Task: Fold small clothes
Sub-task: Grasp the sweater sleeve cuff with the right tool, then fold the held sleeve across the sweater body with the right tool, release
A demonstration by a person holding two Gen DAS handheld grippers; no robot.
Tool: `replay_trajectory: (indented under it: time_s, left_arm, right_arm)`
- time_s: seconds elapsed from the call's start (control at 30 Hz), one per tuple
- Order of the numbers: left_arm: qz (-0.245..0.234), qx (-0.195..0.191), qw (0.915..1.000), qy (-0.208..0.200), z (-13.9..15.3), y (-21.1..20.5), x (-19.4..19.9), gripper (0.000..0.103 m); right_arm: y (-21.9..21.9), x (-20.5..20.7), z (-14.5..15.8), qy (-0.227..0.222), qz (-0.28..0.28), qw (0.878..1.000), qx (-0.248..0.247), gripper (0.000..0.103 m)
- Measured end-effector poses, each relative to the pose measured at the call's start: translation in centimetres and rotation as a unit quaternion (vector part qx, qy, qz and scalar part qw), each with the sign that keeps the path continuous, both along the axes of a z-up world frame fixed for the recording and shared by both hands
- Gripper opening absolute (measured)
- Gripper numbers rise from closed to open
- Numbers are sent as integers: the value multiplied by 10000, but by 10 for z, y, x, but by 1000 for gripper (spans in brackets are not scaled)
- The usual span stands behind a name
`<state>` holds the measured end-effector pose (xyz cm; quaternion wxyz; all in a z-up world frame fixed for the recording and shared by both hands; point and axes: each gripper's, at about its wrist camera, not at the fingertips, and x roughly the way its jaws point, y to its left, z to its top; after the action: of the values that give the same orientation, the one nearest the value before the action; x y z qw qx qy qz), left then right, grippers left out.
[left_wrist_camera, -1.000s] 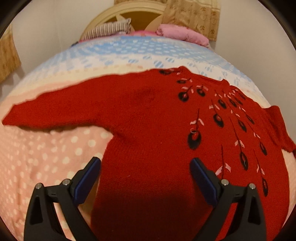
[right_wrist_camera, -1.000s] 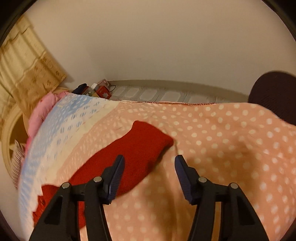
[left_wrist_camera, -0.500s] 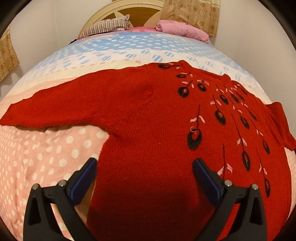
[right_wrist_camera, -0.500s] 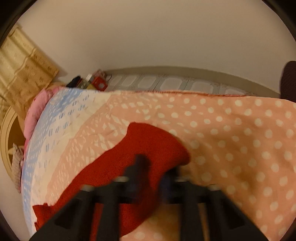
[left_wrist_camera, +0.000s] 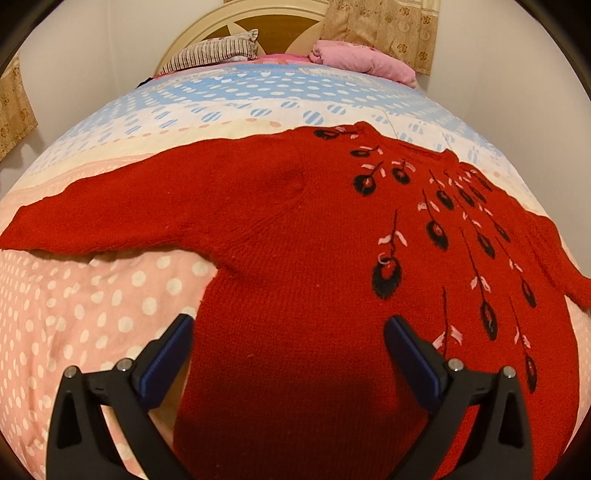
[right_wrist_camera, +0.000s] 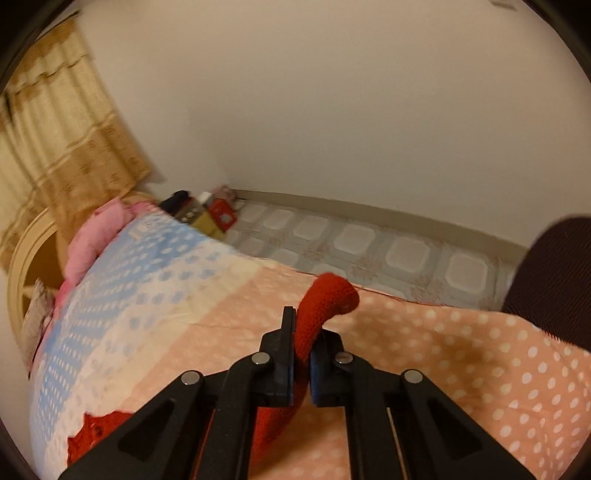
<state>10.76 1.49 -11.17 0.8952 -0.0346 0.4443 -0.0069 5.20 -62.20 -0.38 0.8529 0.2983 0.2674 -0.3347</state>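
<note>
The red sweater [left_wrist_camera: 295, 258] lies spread flat on the bed cover [left_wrist_camera: 92, 314], front side up, with black and pink leaf-like patterns on its chest. In the left wrist view, the left gripper [left_wrist_camera: 288, 332] hovers above the lower body of the sweater with its jaws wide apart and nothing between the pads; the left finger [left_wrist_camera: 166, 350] is over the side edge of the sweater, where the polka-dot cover begins, and the right finger [left_wrist_camera: 413, 358] is over the knit itself. Ahead of these jaws and to their left, one sleeve stretches out straight over the cover; far ahead there are a striped pillow [left_wrist_camera: 218, 51] and a pink folded cloth [left_wrist_camera: 362, 61] at the headboard [left_wrist_camera: 236, 22]. In the right wrist view, the right gripper [right_wrist_camera: 303, 354] has just closed, and its jaws are now clamped on the other sleeve [right_wrist_camera: 325, 299] of the sweater. The cuff end of this sleeve stands up out of the jaws and curls over to the right just ahead of the fingertips, lifted off the cover, while the rest of the sleeve hangs down behind the pads toward the body of the sweater at the lower left. Beyond the jaws are the tiled floor [right_wrist_camera: 369, 251] and the wall.
</note>
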Motion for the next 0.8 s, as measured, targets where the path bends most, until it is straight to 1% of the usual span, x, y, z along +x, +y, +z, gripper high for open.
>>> replay_trajectory:
  time_s: [0.07,0.17,0.23,0.33,0.4,0.53,0.63,0.67,0.8]
  left_arm:
    - [-52,-84,9999,-33,4,2,-3,103]
    - [-161,-324,9993,-123,13,8,-9,103]
    - [-156,-348,9991,-202,20,13,-13,103]
    - [-66,-336,9986,-399,33,27,-15,103]
    - [86,-286,9980,-565,41,42,-16,103]
    - [486,-131,9953,-824,47,78,-18,103]
    - [871,-9,9920,-912,43,108,-18,103]
    - [985,30,9909,-922,41,116,-18,103]
    - [1414,116,9854,-936,29,153,-16,103]
  right_arm:
    - [21,10,13,-60,253,9996,-92,5]
    - [68,29,32,-104,674,9972,-316,5]
    - [107,43,44,-115,1015,9936,-492,5]
    - [166,63,51,-130,1534,9863,-593,5]
    - [205,76,51,-140,1870,9803,-618,5]
    - [285,98,45,-151,2595,9638,-594,5]
    - [347,116,35,-82,3070,9493,-679,5]
    - [363,120,31,-69,3163,9461,-694,5]
    - [429,139,8,18,3607,9312,-533,5]
